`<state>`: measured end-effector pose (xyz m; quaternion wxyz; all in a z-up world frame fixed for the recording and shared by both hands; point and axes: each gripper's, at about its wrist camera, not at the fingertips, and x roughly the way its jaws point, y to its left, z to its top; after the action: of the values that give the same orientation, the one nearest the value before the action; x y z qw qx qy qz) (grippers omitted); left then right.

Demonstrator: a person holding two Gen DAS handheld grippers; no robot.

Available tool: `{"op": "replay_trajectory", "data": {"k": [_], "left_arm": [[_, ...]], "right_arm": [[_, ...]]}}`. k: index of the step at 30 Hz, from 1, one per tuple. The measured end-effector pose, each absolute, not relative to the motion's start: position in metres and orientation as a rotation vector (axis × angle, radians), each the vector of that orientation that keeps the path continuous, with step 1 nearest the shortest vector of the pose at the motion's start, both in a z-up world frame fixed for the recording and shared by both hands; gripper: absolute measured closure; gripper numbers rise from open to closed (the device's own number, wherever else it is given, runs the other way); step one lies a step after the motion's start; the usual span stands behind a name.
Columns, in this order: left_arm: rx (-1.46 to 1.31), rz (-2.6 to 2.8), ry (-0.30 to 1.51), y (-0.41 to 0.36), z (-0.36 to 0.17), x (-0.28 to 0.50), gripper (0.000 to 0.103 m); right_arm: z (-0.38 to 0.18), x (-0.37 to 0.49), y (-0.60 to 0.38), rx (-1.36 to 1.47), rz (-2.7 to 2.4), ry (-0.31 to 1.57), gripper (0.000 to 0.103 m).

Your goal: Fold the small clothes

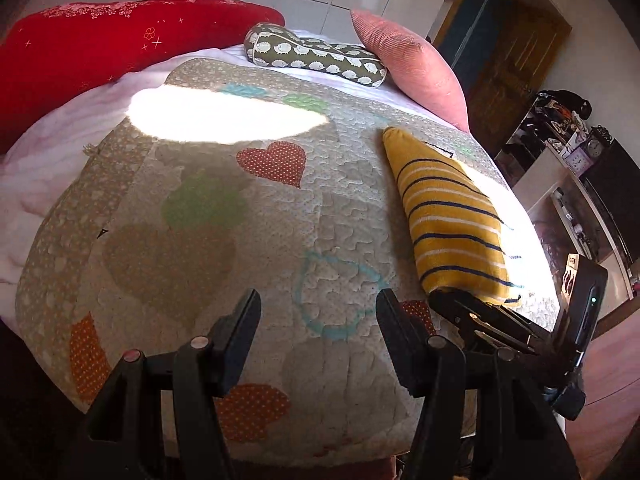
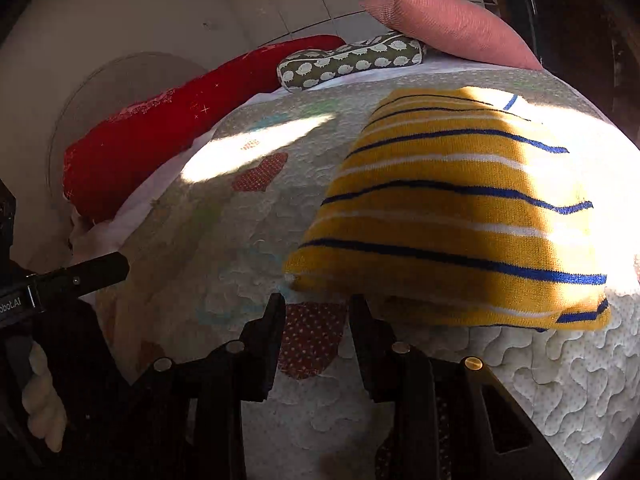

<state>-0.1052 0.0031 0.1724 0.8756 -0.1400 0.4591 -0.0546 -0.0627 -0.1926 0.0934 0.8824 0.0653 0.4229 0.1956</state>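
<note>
From the left wrist camera, a big quilt (image 1: 256, 248) with hearts on it covers the bed. The left gripper (image 1: 318, 312) hangs over the quilt with its two black fingers wide apart. Nothing is between them, only quilt. The folded yellow garment (image 1: 448, 216), with blue and white stripes, lies on the quilt, off to the right of the left gripper and a bit farther up the bed. It is not touching that gripper. The right gripper (image 1: 480, 312) shows in this view as a black shape at the near end of the yellow garment; whether it touches the cloth I cannot tell. At the far end of the quilt sit a red pillow (image 1: 100, 40), a small green pillow (image 1: 316, 56) with white hedgehogs, and a pink pillow (image 1: 416, 64). A bright patch of sun falls on the quilt near them.

From the right wrist camera, the yellow garment (image 2: 460, 208) is big and close, lying flat on the quilt (image 2: 540, 380). Sun lights its right side. The right gripper (image 2: 317, 308) is just in front of the garment's near edge, close to its left corner. Its fingers are partly open, with a small gap, and they hold nothing. A red dotted heart shows through the gap. The left gripper (image 2: 80, 280) pokes in from the left, well apart from the garment. The red pillow (image 2: 160, 132), green pillow (image 2: 348, 60) and pink pillow (image 2: 452, 28) lie beyond the garment.
</note>
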Motion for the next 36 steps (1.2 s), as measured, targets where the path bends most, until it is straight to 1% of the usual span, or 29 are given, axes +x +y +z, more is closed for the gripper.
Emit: {"op": "replay_trajectory", "data": {"k": [3,4,7,12,15,17,21,22,23,24,25,27,29,32,36], "left_arm": [[-0.303,-0.116,0.968,0.004,0.168,-0.103,0.044],[-0.306,-0.118,0.972,0.005,0.166,-0.103,0.044],[-0.314,-0.115,0.985,0.007,0.161,-0.101,0.044],[-0.299,-0.097,0.980,0.010,0.158,-0.101,0.044],[-0.308,-0.107,0.996,0.007,0.153,-0.100,0.044],[-0.319,-0.118,1.008,0.006,0.150,-0.100,0.044],[-0.307,-0.110,1.002,0.005,0.151,-0.102,0.044],[-0.312,-0.110,0.999,0.005,0.151,-0.102,0.044],[-0.314,-0.108,0.995,0.006,0.152,-0.102,0.044],[-0.314,-0.105,0.992,0.007,0.152,-0.102,0.044],[-0.313,-0.102,0.992,0.008,0.152,-0.102,0.044],[-0.320,-0.102,1.001,0.009,0.149,-0.100,0.044],[-0.328,-0.105,1.012,0.010,0.147,-0.099,0.044],[-0.322,-0.103,1.008,0.012,0.147,-0.101,0.044],[-0.318,-0.093,1.003,0.012,0.146,-0.100,0.044]], "right_arm": [[0.086,-0.055,-0.186,0.175,0.395,0.868,0.068],[0.084,-0.055,-0.177,0.172,0.431,0.876,0.065],[0.074,-0.060,-0.159,0.144,0.585,0.958,0.065],[0.095,-0.091,-0.185,0.073,0.392,0.832,0.064],[0.095,-0.085,-0.198,0.044,0.319,0.839,0.058],[0.092,-0.074,-0.202,0.044,0.297,0.854,0.058],[0.089,-0.057,-0.197,0.110,0.360,0.845,0.058],[0.088,-0.055,-0.193,0.133,0.404,0.853,0.056],[0.087,-0.055,-0.187,0.160,0.465,0.865,0.056],[0.085,-0.057,-0.180,0.162,0.505,0.874,0.055],[0.084,-0.060,-0.173,0.141,0.538,0.878,0.052],[0.075,-0.064,-0.158,0.110,0.610,0.918,0.052],[0.070,-0.070,-0.151,0.066,0.599,0.918,0.052],[0.081,-0.077,-0.163,0.140,0.609,0.915,0.052],[0.114,-0.084,-0.196,0.241,0.558,0.827,0.052]]}}
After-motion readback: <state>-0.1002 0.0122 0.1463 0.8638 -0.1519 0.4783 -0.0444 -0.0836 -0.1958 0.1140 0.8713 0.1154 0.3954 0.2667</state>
